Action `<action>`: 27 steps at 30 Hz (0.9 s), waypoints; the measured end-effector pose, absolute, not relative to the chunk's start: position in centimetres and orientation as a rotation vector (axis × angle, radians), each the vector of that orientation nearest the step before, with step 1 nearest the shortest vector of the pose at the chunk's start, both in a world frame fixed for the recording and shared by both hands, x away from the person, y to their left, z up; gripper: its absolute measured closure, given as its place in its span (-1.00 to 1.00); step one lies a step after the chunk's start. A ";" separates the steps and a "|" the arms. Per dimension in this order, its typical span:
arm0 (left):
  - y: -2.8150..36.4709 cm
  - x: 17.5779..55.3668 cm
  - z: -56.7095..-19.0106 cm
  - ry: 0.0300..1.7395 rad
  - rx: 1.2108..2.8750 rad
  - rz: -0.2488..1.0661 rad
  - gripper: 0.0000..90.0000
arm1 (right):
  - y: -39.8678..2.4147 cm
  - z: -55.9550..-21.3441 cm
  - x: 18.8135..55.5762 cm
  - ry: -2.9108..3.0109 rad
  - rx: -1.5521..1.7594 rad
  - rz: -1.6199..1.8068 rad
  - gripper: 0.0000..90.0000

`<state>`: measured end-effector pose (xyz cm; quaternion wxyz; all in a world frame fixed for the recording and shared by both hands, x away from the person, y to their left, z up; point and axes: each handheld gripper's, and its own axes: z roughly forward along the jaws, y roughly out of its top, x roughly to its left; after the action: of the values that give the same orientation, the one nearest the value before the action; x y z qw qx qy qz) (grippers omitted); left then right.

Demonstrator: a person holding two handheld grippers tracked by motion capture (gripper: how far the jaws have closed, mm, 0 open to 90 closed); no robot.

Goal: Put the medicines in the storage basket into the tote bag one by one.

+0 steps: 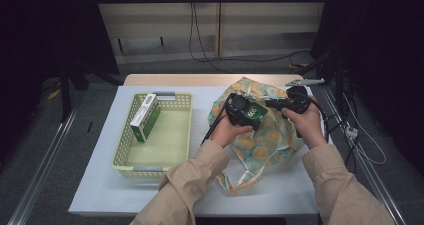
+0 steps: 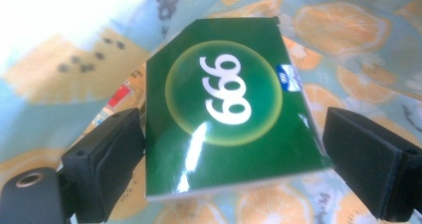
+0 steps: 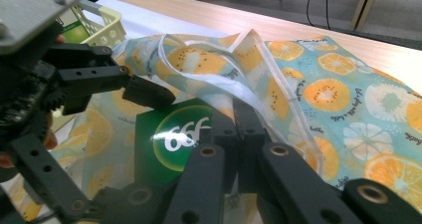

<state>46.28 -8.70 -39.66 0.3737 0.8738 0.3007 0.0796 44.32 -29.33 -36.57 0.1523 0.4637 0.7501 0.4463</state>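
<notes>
A cloth bag printed with orange slices lies at the table's right side. A glossy green box marked 999 rests tilted at its mouth. My left gripper straddles that green box. In the left gripper view my left gripper stands open, its pads beside the box's sides without squeezing. My right gripper is shut on the bag's white-trimmed rim and holds it up. In the right gripper view my right gripper points at the green box, with a left gripper finger above it.
A pale yellow basket stands left of the bag, with a green and white carton leaning inside. A white cover spreads over the table; bare wood shows at the far edge. The bag's strap trails toward the near edge.
</notes>
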 end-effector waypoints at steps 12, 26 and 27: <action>-5.0 43.6 -36.8 0.681 2.251 0.163 -0.78 | -29.2 -36.6 44.3 2.149 1.334 1.272 1.00; 1.2 42.6 -33.4 0.694 2.250 0.193 -0.78 | -28.7 -36.6 44.2 2.150 1.330 1.253 1.00; 1.9 42.7 -33.2 0.706 2.257 0.195 -0.78 | -28.6 -36.6 44.1 2.150 1.330 1.253 1.00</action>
<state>42.66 1.92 -33.25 0.3749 0.8818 0.2757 0.0764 44.14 -28.64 -36.61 0.1593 0.4652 0.7523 0.4384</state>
